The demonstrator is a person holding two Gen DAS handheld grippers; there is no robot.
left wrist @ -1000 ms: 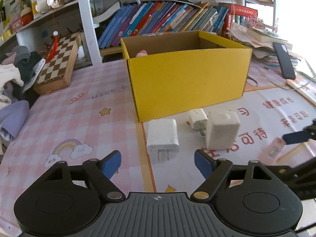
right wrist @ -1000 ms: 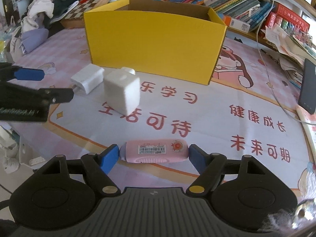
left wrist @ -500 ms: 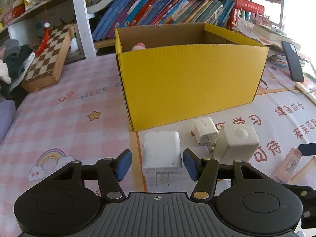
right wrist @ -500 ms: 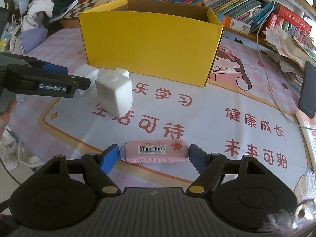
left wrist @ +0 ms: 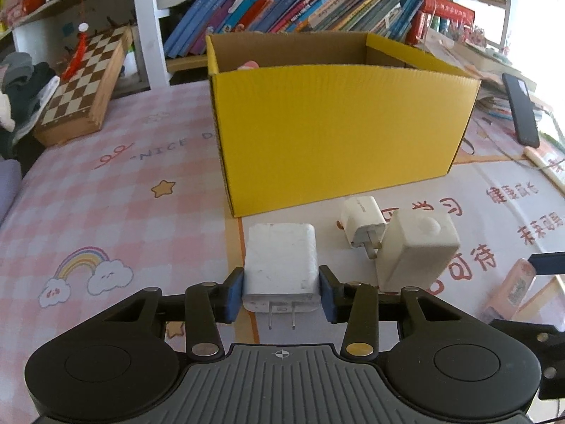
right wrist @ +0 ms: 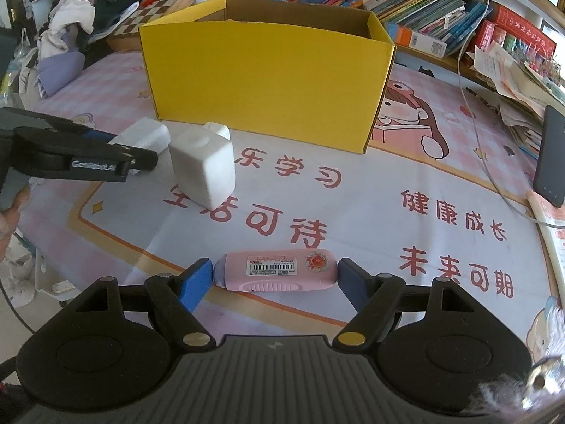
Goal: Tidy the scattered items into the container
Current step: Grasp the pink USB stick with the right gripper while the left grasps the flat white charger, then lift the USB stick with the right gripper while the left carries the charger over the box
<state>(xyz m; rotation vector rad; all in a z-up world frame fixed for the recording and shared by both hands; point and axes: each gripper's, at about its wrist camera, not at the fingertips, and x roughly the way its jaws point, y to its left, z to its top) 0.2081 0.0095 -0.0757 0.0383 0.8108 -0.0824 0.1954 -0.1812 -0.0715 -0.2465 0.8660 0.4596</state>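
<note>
White hard-plastic charger [left wrist: 280, 261] on mat before yellow box [left wrist: 339, 134], light, slick; left gripper [left wrist: 281, 293] closing on its flat sides (prongs rearward). Right gripper [right wrist: 275, 277] open, straddling pink case [right wrist: 277, 270].

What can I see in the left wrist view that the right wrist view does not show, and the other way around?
Only the left wrist view shows the flat charger's prongs, the small plug's pins, and something pink in the yellow box. Only the right wrist view shows the pink case whole, between the right gripper's pads. Both show the box, the white cube adapter, and the left gripper closing around the flat charger.
</note>
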